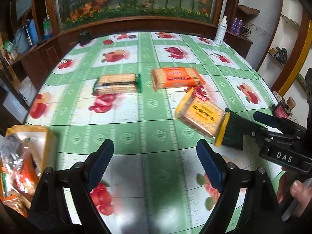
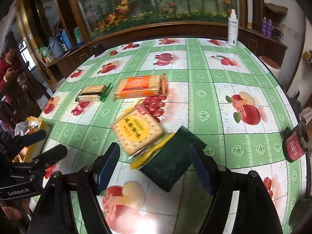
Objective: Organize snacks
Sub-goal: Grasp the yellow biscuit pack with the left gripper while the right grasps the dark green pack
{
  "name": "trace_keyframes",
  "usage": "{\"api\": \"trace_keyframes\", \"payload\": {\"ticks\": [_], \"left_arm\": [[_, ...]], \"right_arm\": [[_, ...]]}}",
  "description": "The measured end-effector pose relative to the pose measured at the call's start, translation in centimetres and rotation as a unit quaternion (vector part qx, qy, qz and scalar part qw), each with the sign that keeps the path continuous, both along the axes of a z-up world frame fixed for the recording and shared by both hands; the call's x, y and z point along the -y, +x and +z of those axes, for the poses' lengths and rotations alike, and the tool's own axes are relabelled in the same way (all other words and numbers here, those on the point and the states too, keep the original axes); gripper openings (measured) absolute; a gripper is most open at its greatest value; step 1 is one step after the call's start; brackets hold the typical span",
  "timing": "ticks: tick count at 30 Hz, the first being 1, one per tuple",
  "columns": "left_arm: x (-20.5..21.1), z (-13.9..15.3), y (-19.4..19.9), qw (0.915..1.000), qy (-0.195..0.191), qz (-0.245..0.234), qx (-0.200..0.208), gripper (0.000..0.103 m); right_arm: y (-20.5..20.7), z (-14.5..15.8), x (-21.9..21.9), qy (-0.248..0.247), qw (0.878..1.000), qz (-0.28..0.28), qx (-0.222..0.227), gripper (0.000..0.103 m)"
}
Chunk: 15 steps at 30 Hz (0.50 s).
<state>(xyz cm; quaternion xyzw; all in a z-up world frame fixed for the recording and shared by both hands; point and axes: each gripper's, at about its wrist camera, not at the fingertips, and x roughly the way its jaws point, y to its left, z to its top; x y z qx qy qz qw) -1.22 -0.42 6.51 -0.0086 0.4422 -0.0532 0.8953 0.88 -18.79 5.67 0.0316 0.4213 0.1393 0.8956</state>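
Right tongs [image 2: 155, 152], open around dark green pack [image 2: 169, 167] near tabletop [image 2: 214, 101] front edge: line up, then squeeze gently. Left tongs [image 1: 155, 146], open and empty: keep clear.

Home dining room: fruit-print oilcloth [image 1: 148, 117] on table, dark wood cabinet [image 1: 136, 22] with glassed flower display, cluttered shelves [image 1: 23, 44], spray bottle [image 2: 233, 28].

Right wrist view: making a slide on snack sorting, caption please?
Open right tongs above a dark green packet and yellow cracker pack on the fruit-print table.
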Motion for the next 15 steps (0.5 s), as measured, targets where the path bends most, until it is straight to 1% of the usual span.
{"api": "trace_keyframes", "payload": {"ticks": [2, 3, 7, 9, 11, 13, 15], "left_arm": [[0.3, -0.1, 0.3, 1.0, 0.002, 0.003, -0.002, 0.087], [0.3, -0.2, 0.4, 1.0, 0.005, 0.005, -0.004, 0.087], [0.0, -0.5, 0.5, 0.9999, 0.007, 0.01, -0.009, 0.087], [-0.5, -0.6, 0.7, 0.9998, 0.004, 0.017, -0.013, 0.087], [-1.0, -0.7, 0.8, 0.9996, -0.001, 0.023, -0.017, 0.087], [-1.6, -0.8, 1.1, 0.9993, -0.005, 0.03, -0.02, 0.087], [-2.1, -0.9, 1.4, 0.9989, -0.013, 0.039, -0.023, 0.087]], "right_arm": [[0.6, 0.3, 0.4, -0.001, 1.0, -0.002, 0.005, 0.074], [1.0, 0.5, 0.4, -0.01, 1.0, -0.003, 0.011, 0.074], [3.4, 0.4, -0.2, -0.078, 0.997, -0.008, 0.017, 0.074], [5.2, -0.5, -0.4, -0.113, 0.994, -0.013, 0.002, 0.074], [6.4, -1.3, -0.2, -0.119, 0.993, -0.011, -0.011, 0.074], [7.4, -2.1, -0.2, -0.109, 0.994, -0.001, -0.031, 0.074], [7.4, -2.6, -0.7, -0.103, 0.994, 0.017, -0.04, 0.074]]}}
